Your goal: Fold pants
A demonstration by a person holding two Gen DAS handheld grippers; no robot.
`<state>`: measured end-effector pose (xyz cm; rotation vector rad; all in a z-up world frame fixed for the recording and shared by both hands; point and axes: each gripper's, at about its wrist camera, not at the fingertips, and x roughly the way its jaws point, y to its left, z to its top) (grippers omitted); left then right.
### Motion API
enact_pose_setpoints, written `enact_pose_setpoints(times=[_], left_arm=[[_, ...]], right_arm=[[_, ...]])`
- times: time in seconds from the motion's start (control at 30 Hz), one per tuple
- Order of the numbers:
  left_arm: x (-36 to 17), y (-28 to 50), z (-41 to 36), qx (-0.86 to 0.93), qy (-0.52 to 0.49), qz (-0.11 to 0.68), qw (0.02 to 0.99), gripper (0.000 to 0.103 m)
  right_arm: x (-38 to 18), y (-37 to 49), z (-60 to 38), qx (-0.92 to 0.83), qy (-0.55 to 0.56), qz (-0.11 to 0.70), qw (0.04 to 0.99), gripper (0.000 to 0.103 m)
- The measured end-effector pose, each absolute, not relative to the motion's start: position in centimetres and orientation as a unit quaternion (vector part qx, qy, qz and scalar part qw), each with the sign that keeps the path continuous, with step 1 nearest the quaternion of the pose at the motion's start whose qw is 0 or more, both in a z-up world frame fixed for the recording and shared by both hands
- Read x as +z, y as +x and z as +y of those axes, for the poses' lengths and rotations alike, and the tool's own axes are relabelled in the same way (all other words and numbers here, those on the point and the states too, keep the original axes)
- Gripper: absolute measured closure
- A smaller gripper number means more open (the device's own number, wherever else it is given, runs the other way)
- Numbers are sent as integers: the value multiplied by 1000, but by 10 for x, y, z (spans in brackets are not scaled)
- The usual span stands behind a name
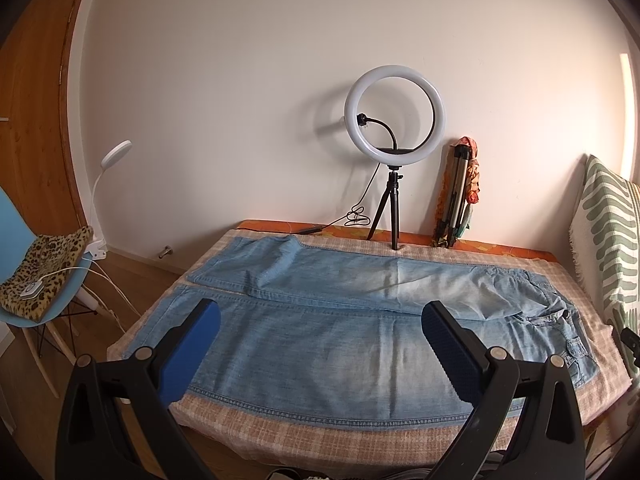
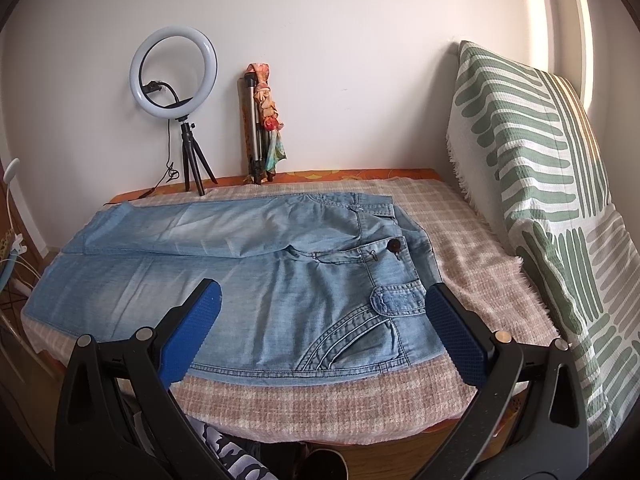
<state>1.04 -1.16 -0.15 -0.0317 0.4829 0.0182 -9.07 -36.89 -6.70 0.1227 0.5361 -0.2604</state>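
Light blue denim pants [image 1: 320,320] lie flat and unfolded across the checked cloth on the table [image 1: 304,440], legs to the left, waist to the right. They also show in the right wrist view [image 2: 248,256], with the waistband, a dark button [image 2: 395,245] and a front pocket at the right. My left gripper [image 1: 320,312] is open and empty, held above the near leg. My right gripper [image 2: 322,294] is open and empty, held above the near hip and pocket.
A lit ring light on a small tripod [image 1: 394,112] stands at the table's back edge, with a folded tripod [image 1: 456,196] wrapped in a scarf beside it. A green-striped cushion [image 2: 532,168] leans at the right. A blue chair [image 1: 36,272] with a leopard pad stands left.
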Motion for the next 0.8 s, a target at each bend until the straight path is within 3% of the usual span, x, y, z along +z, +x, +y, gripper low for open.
enact_pose_setpoints(times=[0.8], left_arm=[[-16, 41, 2, 15, 1, 256, 967, 1]], right_arm=[[-56, -43, -365, -89, 34, 260, 961, 0]])
